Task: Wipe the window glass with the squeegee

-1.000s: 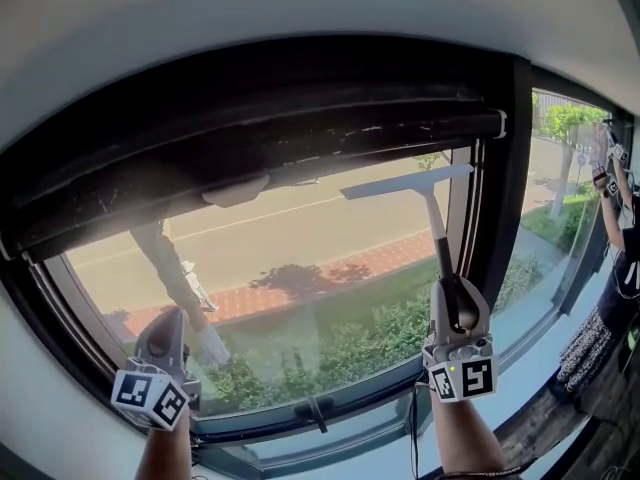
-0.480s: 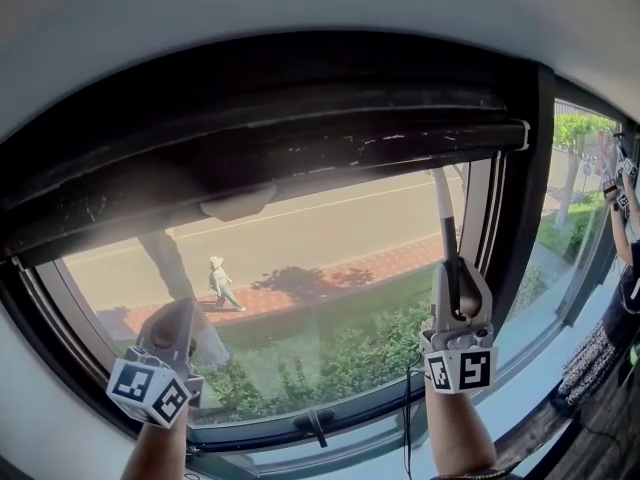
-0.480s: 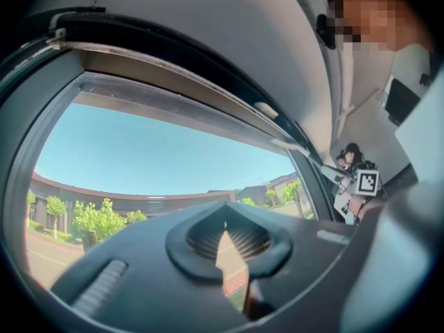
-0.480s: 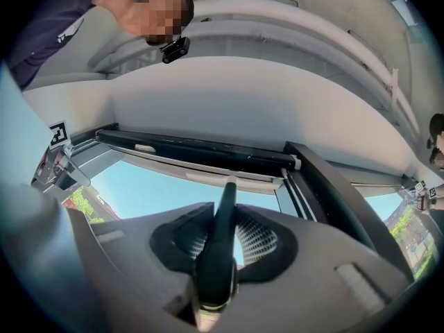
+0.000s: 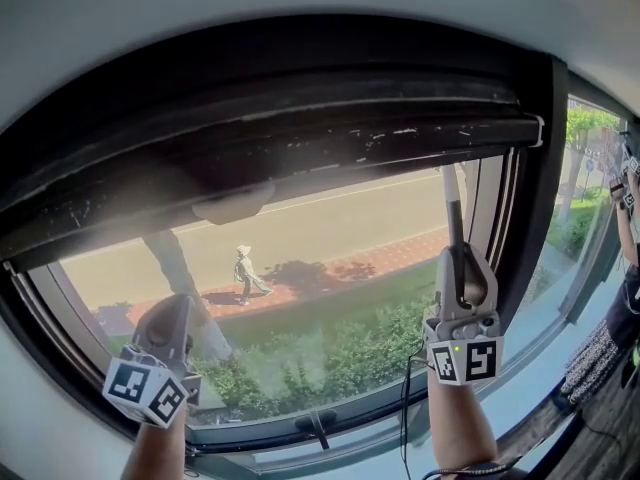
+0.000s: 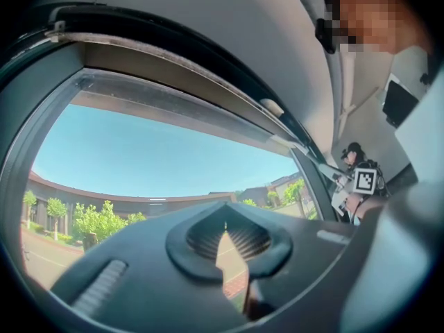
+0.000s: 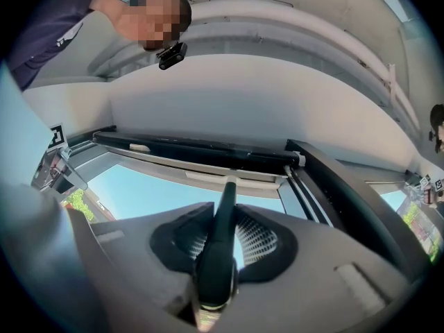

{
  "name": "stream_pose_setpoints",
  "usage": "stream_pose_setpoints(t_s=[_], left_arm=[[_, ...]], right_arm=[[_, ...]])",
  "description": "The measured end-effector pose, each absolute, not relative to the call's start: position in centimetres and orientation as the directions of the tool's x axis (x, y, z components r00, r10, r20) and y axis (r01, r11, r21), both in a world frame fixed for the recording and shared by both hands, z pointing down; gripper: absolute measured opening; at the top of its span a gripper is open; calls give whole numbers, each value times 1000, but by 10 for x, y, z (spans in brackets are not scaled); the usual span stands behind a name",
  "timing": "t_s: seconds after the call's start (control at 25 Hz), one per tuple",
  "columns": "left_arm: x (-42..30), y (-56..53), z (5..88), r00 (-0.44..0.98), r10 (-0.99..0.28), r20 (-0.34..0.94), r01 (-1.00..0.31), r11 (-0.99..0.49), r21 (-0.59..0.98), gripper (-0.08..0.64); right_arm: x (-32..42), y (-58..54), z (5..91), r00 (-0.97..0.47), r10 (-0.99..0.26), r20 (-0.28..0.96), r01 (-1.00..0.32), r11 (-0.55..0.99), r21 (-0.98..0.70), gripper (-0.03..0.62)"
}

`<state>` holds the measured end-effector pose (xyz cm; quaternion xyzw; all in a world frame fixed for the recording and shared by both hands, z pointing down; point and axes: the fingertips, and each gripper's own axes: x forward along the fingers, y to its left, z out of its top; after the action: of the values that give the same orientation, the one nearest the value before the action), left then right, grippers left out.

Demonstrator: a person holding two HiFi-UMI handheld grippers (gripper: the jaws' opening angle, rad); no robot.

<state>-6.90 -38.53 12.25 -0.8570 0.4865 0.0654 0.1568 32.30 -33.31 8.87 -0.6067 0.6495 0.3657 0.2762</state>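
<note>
Squeegee (image 5: pixel 453 208) was clamped by its dark handle between the fingers of the right gripper (image 5: pixel 461 268). Its shaft pointed up to the top right corner of the window glass (image 5: pixel 320 268), just under the dark upper frame (image 5: pixel 300 118). The blade end was too thin in the head view to say whether it touched the pane. Left gripper (image 5: pixel 170 318) was low at the left, fingers together with nothing between them.

Judgement: stroke at its upper limit. To do it well:
- seat the blade flat on the glass
- press evenly and pull one straight pass
- overlap the next lane
- grip firmly so the handle cannot twist
</note>
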Motion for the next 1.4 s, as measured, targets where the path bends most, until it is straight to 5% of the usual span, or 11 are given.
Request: stream_pose_setpoints(t_s=[1.4], left_arm=[[-65, -361, 154, 547, -810, -211, -837, -520, -171, 5]], right_arm=[[320, -318, 144, -102, -668, -737, -994, 37, 104, 101]])
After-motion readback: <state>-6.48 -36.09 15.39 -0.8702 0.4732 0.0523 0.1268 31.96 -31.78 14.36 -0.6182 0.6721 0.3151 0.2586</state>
